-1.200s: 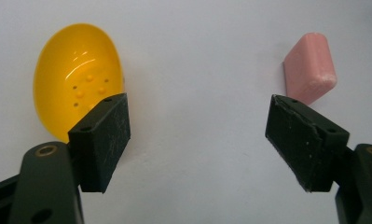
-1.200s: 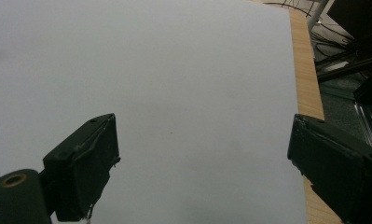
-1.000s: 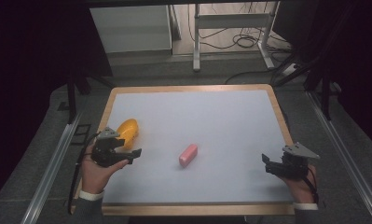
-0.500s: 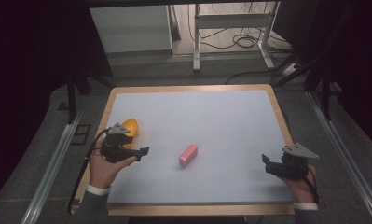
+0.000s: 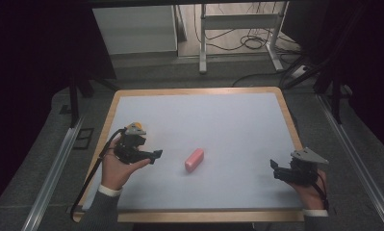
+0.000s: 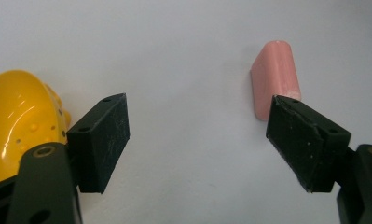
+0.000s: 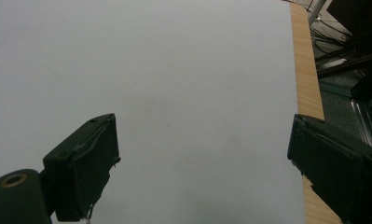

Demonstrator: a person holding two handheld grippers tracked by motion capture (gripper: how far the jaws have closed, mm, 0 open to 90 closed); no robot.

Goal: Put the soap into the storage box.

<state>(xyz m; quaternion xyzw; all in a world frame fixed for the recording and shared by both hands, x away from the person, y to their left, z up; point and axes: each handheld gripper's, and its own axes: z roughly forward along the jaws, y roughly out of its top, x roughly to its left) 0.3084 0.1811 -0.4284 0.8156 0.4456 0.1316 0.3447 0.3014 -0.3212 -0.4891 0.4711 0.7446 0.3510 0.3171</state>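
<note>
The left gripper [image 5: 148,156] has its fingers [image 6: 102,140] spread wide apart, holding and touching nothing. In the left gripper view the pale surface [image 6: 183,70] shows bare between them. The right gripper [image 5: 276,169] also has its fingers [image 7: 83,165] wide apart and empty, hovering over the surface near its right wooden edge [image 7: 307,70].

The surface [image 5: 218,120] is a pale sheet framed by a wooden border [image 5: 194,90], with plenty of open room across the middle and far half. The left gripper sits near the left border, the right gripper near the right border toward the near corner, and the two are well apart.

The pink block [image 5: 194,160] lies flat on the surface between the two grippers, nearer the left one, just ahead of its fingertips. In the left gripper view the pink block [image 6: 274,77] lies beyond the right-hand finger, its near end partly hidden behind that fingertip, not between the fingers. A yellow rounded object [image 6: 20,116] sits close behind the left-hand finger; in the high view the yellow object [image 5: 137,125] peeks out just beyond the left gripper.
</note>
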